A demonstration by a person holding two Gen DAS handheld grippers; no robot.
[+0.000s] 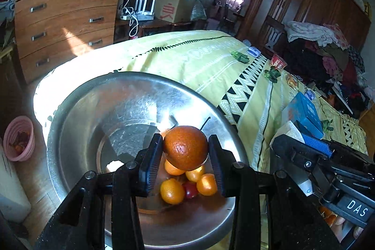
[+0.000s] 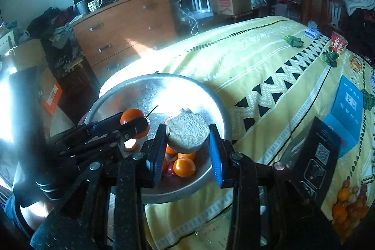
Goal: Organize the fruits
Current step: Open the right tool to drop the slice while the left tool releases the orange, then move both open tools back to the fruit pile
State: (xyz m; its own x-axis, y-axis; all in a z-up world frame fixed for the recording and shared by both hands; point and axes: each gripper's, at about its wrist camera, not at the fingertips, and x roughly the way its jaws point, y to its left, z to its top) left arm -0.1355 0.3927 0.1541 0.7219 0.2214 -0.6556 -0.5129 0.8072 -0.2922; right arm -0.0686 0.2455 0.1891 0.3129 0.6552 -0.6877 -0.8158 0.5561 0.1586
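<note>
My left gripper [image 1: 185, 149] is shut on a large orange [image 1: 185, 147] and holds it above a wide steel bowl [image 1: 98, 104]. Several small oranges [image 1: 172, 191] and a red fruit [image 1: 190, 189] lie in the bowl under it. My right gripper [image 2: 186, 136] is shut on a round pale rice cake [image 2: 187, 132], also above the bowl [image 2: 140, 90]. The right wrist view shows the left gripper [image 2: 133, 127] with its orange [image 2: 131, 116] to the left. More small fruit [image 2: 349, 205] lies in a heap on the bed at the lower right.
The bowl sits at the corner of a bed with a yellow patterned cover [image 1: 211, 62]. A blue box [image 2: 346, 111] and a black box [image 2: 318, 151] lie on the bed. A wooden dresser [image 1: 65, 22] stands behind. A pink basket [image 1: 18, 137] is on the floor.
</note>
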